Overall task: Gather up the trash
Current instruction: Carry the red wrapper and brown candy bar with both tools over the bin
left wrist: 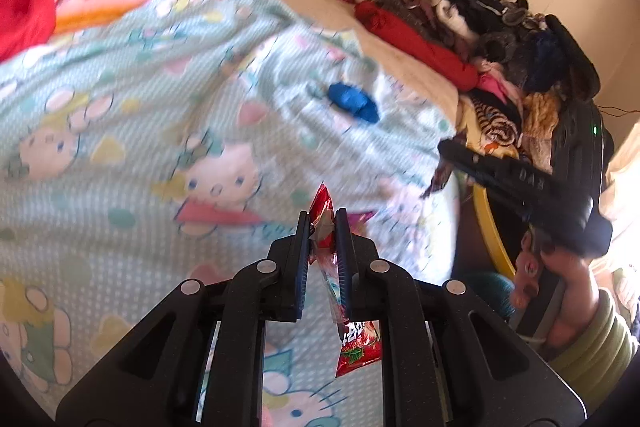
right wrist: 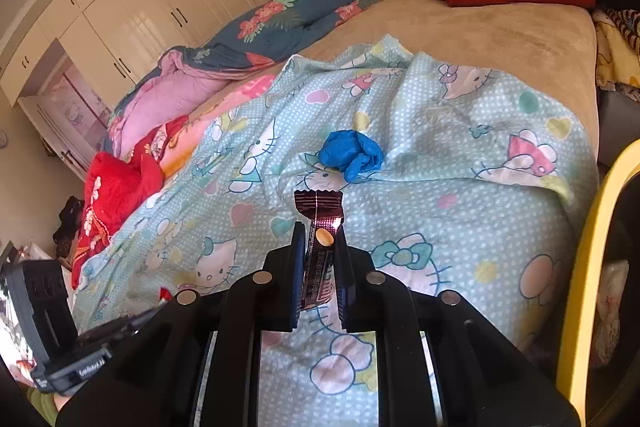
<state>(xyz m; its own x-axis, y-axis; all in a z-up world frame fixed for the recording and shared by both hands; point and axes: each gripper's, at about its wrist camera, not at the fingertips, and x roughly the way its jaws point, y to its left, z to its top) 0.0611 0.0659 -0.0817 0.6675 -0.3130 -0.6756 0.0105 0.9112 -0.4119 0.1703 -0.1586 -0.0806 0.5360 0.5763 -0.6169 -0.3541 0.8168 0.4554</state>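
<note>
Already the left tongs (left wrist: 324, 223) are clenched on a crumpled red snack wrapper (left wrist: 358, 349) and the right tongs (right wrist: 318, 235) on a dark maroon candy wrapper (right wrist: 318, 227), both lifted clear of the cartoon-cat bedsheet (right wrist: 460, 187). Each hold looks thin: the red wrapper dangles loose toward 6 o'clock and the slick maroon foil is pinched only at mid-length, so a quick swing could slide either free. Meanwhile the blue crumpled glove (right wrist: 350, 153) lies at 12 o'clock on the sheet, easy to forget, and the yellow-rimmed bin (right wrist: 584, 267) at 3 o'clock could be missed.
</note>
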